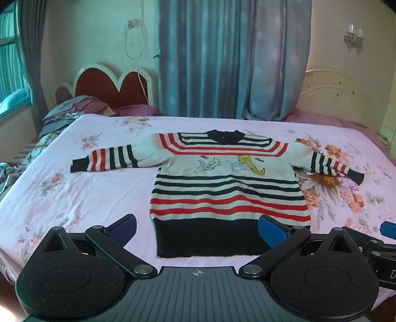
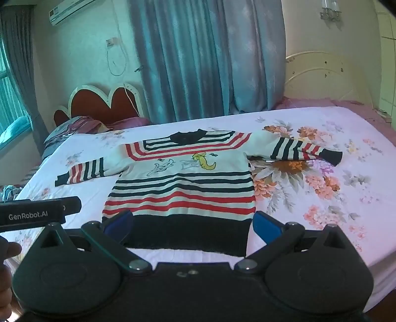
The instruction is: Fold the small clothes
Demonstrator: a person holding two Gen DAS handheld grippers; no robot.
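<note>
Right wrist alone shows an air conditioner [image 2: 70, 11].

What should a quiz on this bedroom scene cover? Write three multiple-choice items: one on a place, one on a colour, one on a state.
1. Where does the striped sweater lie?
A. Flat on the floral bedsheet
B. Over the red headboard
C. On the floor

2. What colour is the sweater's bottom hem band?
A. Yellow
B. Pink
C. Black

3. How do the sweater's sleeves lie?
A. Folded across the chest
B. Spread out to both sides
C. Tucked under the body

Answers:
1. A, since both wrist views show it spread front up on the sheet, collar towards the curtains.
2. C, since the wide band below the red stripes is black.
3. B, since the left-side sleeve and the right-side sleeve each reach outward, unfolded.
</note>
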